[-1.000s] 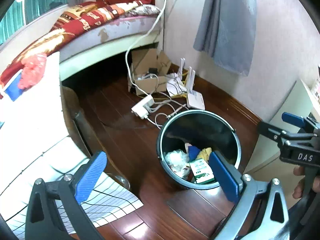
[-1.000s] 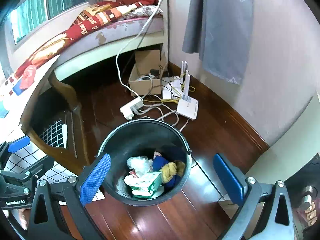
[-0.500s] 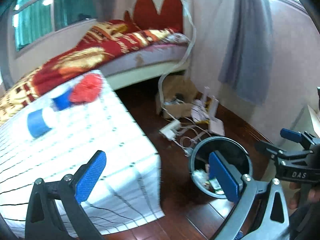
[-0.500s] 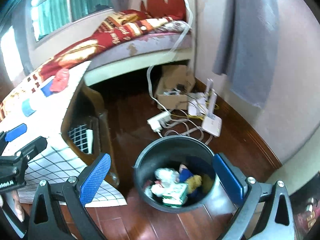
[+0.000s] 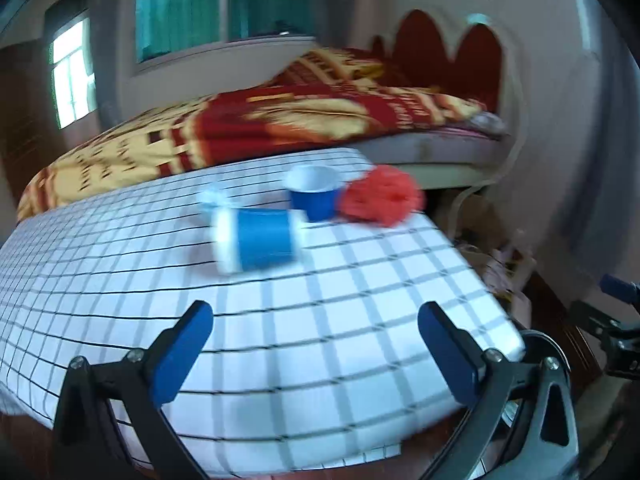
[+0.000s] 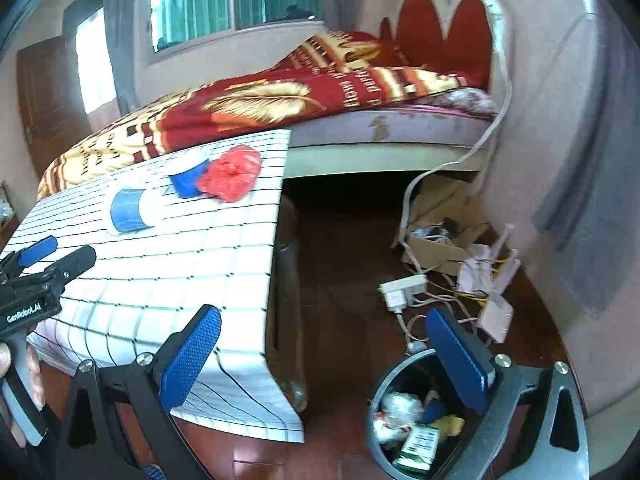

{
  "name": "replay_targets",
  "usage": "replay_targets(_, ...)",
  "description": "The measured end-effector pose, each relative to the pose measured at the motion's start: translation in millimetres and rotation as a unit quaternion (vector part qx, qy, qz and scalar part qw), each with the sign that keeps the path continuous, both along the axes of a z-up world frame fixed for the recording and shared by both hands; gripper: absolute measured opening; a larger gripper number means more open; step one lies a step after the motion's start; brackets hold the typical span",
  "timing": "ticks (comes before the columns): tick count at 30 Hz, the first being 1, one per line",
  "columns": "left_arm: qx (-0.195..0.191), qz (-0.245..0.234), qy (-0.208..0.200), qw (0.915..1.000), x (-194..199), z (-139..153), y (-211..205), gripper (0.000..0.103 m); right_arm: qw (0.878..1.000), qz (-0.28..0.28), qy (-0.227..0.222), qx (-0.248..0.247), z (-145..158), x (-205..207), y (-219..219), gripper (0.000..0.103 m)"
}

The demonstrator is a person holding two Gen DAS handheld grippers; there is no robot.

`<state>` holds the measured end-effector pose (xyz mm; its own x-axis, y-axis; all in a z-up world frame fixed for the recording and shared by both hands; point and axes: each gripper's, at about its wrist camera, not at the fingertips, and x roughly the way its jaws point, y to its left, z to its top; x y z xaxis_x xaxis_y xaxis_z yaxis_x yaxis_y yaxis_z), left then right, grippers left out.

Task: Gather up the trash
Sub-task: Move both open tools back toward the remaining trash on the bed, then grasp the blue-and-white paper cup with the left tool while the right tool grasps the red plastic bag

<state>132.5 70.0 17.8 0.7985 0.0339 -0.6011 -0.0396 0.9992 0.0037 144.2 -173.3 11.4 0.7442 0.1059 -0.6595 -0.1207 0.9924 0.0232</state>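
On the checked tablecloth (image 5: 360,300) lie a blue paper cup on its side (image 5: 258,242), an upright blue cup (image 5: 314,194) and a crumpled red bag (image 5: 380,196). They also show in the right wrist view: the lying cup (image 6: 130,210), the upright cup (image 6: 188,176), the red bag (image 6: 232,174). My left gripper (image 5: 316,356) is open and empty over the near table edge. My right gripper (image 6: 324,360) is open and empty, above the black trash bin (image 6: 384,384) that holds several pieces of trash.
A bed with a red and gold blanket (image 6: 260,100) stands behind the table. A cardboard box (image 6: 436,236), a power strip (image 6: 400,290), cables and routers (image 6: 496,312) lie on the wooden floor by the wall. The table's wooden leg (image 6: 288,300) stands beside the bin.
Both grippers have risen and swung left from the bin toward the table. The left wrist view now faces the cups and red bag; the bin has dropped to the lower right.
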Motion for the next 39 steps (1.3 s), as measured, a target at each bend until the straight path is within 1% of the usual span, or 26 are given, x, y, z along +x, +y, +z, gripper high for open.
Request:
replay_targets(3,-0.001,0.032,0.006,0.9995,15,-3,22,0.103,1.000,0.018,0.000,0.001,2,20,19,0.103)
replay_targets(5,-0.002,0.041,0.007,0.9991,23,-5,29,0.103,0.999,0.034,0.001,0.005,3,36,32,0.103)
replay_targets(7,-0.003,0.043,0.012,0.9990,36,-10,33,0.103,0.999,0.049,0.000,0.005,4,51,44,0.103)
replay_targets(13,0.013,0.040,0.030,0.9987,71,-23,29,0.103,0.996,0.083,0.005,-0.011,1,99,75,0.103)
replay_targets(15,0.019,0.047,0.044,0.9977,82,-28,29,0.102,0.996,0.090,0.008,-0.015,-1,113,79,0.103)
replay_targets(18,0.008,0.051,0.055,0.9971,95,-35,32,0.102,0.995,0.099,0.017,-0.025,-7,138,88,0.103)
replay_targets(20,0.014,0.051,0.059,0.9969,103,-38,30,0.102,0.994,0.107,0.022,-0.029,-13,155,94,0.103)
replay_targets(23,0.013,0.049,0.066,0.9965,114,-42,30,0.102,0.992,0.116,0.031,-0.028,-20,180,104,0.103)
replay_targets(28,0.007,0.050,0.072,0.9961,124,-42,34,0.099,0.990,0.133,0.047,-0.030,-31,210,123,0.103)
replay_targets(30,-0.001,0.049,0.077,0.9959,126,-44,37,0.092,0.988,0.138,0.052,-0.036,-35,220,131,0.103)
replay_targets(31,-0.005,0.046,0.080,0.9957,128,-45,39,0.091,0.988,0.140,0.054,-0.034,-37,224,134,0.102)
replay_targets(32,-0.007,0.045,0.083,0.9955,128,-45,40,0.087,0.988,0.141,0.058,-0.033,-38,228,137,0.098)
replay_targets(33,-0.011,0.043,0.084,0.9954,128,-46,41,0.086,0.987,0.142,0.062,-0.032,-40,231,138,0.094)
replay_targets(35,-0.017,0.037,0.083,0.9957,128,-45,42,0.086,0.986,0.146,0.074,-0.022,-44,236,140,0.065)
replay_targets(36,-0.021,0.033,0.081,0.9960,126,-45,43,0.086,0.986,0.147,0.076,-0.020,-45,235,141,0.060)
replay_targets(37,-0.024,0.029,0.080,0.9961,127,-45,43,0.086,0.986,0.149,0.075,-0.016,-44,234,141,0.052)
replay_targets(38,-0.027,0.026,0.077,0.9964,126,-44,43,0.085,0.986,0.151,0.074,-0.012,-44,231,140,0.048)
replay_targets(39,-0.028,0.023,0.071,0.9968,124,-42,43,0.085,0.986,0.153,0.070,-0.011,-43,226,138,0.047)
